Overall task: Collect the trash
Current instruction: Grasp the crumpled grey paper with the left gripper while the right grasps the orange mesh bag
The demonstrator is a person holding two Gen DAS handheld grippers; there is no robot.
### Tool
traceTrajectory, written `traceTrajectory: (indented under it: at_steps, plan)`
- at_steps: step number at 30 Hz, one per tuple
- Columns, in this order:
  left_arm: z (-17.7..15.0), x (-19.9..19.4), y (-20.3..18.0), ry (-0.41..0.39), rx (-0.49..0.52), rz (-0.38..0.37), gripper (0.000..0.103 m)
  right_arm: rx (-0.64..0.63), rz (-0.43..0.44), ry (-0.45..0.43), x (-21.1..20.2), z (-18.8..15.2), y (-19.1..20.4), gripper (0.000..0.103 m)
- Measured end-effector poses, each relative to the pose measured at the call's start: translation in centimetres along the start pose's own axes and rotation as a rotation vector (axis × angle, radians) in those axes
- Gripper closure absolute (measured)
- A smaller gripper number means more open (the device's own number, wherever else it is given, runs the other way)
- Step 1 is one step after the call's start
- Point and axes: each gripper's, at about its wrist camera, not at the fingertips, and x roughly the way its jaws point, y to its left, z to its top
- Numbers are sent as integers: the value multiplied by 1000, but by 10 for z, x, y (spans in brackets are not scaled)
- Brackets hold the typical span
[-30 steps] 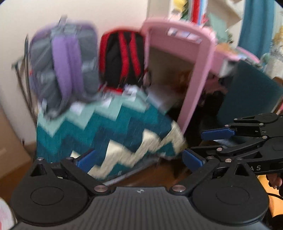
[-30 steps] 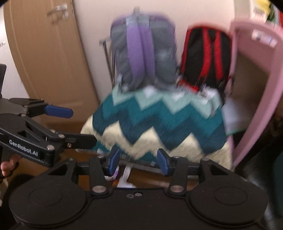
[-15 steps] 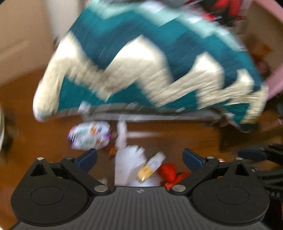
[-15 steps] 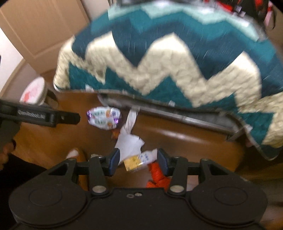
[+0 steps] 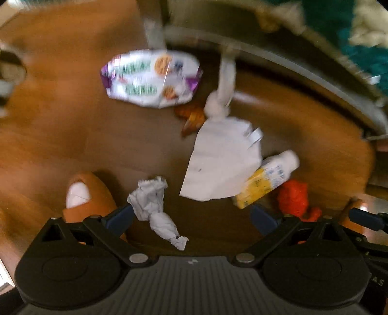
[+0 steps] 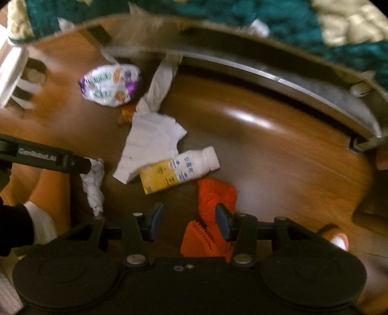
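Observation:
Trash lies scattered on the wooden floor: a purple-and-white snack bag (image 5: pixel 151 77) (image 6: pixel 110 84), a flat white paper (image 5: pixel 223 160) (image 6: pixel 150 143), a crumpled tissue (image 5: pixel 155 206) (image 6: pixel 93 186), a yellow-and-white bottle (image 5: pixel 266 179) (image 6: pixel 179 169) and an orange crumpled piece (image 5: pixel 293 198) (image 6: pixel 213 208). My left gripper (image 5: pixel 191 218) points down, open and empty, with the tissue beside its left finger. My right gripper (image 6: pixel 189 223) hangs open over the orange piece, which shows between its fingers; the pads are not pressing on it.
A metal bed rail (image 6: pixel 266 70) under a teal zigzag blanket (image 6: pixel 242 14) curves across the top. A white slotted bin (image 6: pixel 12 70) stands at the left. The person's feet in orange slippers (image 5: pixel 82 201) (image 6: pixel 334 237) stand beside the trash. A small orange wrapper (image 5: pixel 194 116) lies near the snack bag.
Both grippers have dropped towards the floor and tipped from facing the backpacks and blanket to looking straight down at the trash. Their jaws look unchanged.

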Motion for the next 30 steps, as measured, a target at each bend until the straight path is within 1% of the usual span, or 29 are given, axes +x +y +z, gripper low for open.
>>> traceTrajectory:
  at_steps: [5, 8, 11, 15, 17, 20, 21, 22, 23, 24, 25, 26, 27, 28, 30]
  plan:
    - [-2, 57, 15, 119, -53, 45, 0, -41, -8, 61, 42, 6, 0, 57]
    - [-5, 83, 26, 184, -79, 70, 1, -35, -37, 90, 65, 9, -5, 57]
    - [-8, 107, 33, 232, -92, 82, 1, -13, -58, 107, 83, 12, -12, 57]
    - [-15, 131, 38, 294, -116, 82, 1, 6, -38, 136, 98, 13, -18, 57]
    - [-18, 140, 39, 311, -118, 77, 4, 11, -34, 145, 106, 13, -18, 57]
    - [-22, 153, 40, 345, -134, 59, 12, 47, -36, 154, 116, 13, -23, 57]
    - [-23, 157, 41, 355, -142, 55, 16, 63, -37, 154, 120, 14, -25, 57]
    - [-23, 160, 41, 362, -148, 52, 26, 75, -40, 153, 123, 15, -27, 57]
    - [-24, 162, 41, 367, -150, 45, 31, 83, -42, 154, 125, 15, -29, 57]
    - [-25, 164, 41, 371, -151, 40, 40, 93, -42, 156, 127, 16, -31, 57]
    - [-25, 166, 42, 374, -150, 42, 48, 106, -39, 159, 128, 16, -33, 58]
    - [-26, 167, 43, 376, -149, 43, 51, 122, -38, 154, 127, 17, -35, 59]
    - [-27, 168, 43, 378, -149, 41, 61, 133, -34, 148, 127, 17, -37, 60]
    - [-27, 168, 43, 382, -153, 37, 67, 138, -33, 147, 126, 17, -38, 67]
    - [-28, 167, 44, 382, -163, 25, 69, 130, -48, 158, 125, 17, -38, 70]
